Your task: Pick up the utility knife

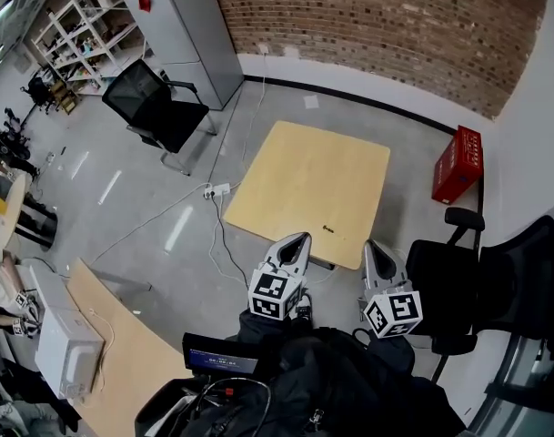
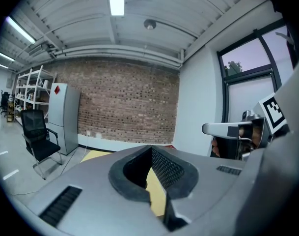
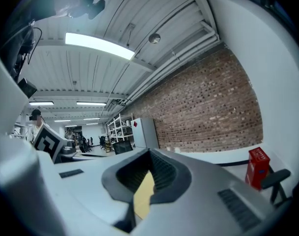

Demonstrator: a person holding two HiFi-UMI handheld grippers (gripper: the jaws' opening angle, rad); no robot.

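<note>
The person is holding both grippers low and close to the body, their tips pointing toward a square light-wood table that is standing on the grey floor. The utility knife is lying as a small dark shape on that tabletop, near the edge closest to the person, well apart from either gripper and too small to show any detail. The left gripper is hovering at the near edge of the table with its jaws pressed together, nothing sitting in the hollow between its ribbed pads; only the yellow tabletop is showing through the gap. The right gripper is hanging just beside it, to the right of the table's near corner, its jaws likewise brought together on nothing. Each gripper's marker cube is facing up toward the head camera. A red crate is standing on the floor beyond the table's right side, by the white wall, and a black office chair is sitting off to the left in front of a grey cabinet against the brick wall.
</note>
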